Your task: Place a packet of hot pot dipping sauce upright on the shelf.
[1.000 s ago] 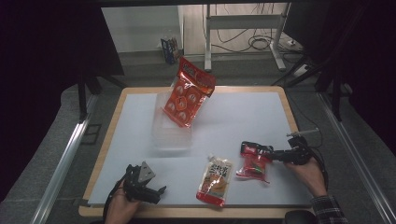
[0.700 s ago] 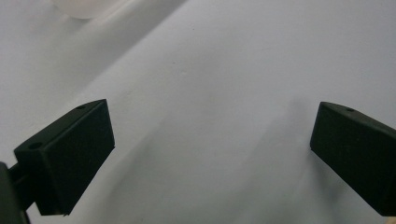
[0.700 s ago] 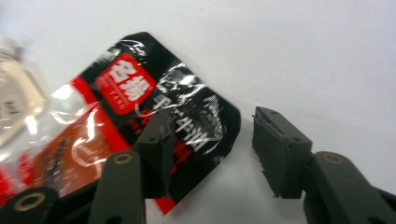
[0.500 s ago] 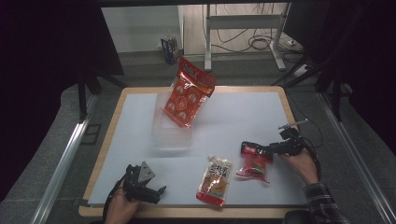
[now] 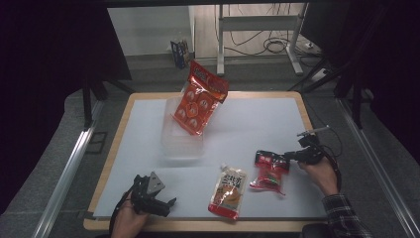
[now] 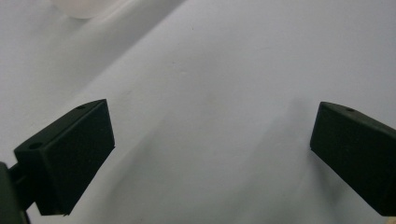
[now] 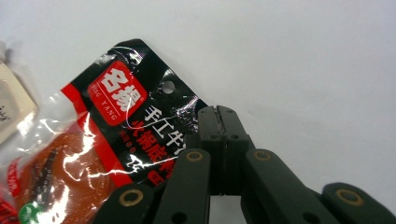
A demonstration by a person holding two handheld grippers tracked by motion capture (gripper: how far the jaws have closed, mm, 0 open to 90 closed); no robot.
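Overhead first: right gripper (image 5: 292,157) clamped on the black top edge of the red sauce packet (image 5: 269,172), lying flat at the white table's (image 5: 257,124) right front, just beside an orange pouch (image 5: 228,190). Left gripper (image 5: 161,201) resting front left.

Left gripper view: jaws spread wide over bare table.

Right gripper view: jaws just closed, pressed together, pinching the packet's (image 7: 93,140) edge.

White-topped table (image 5: 257,119): tub (image 5: 181,144), two pouches (image 5: 229,190).
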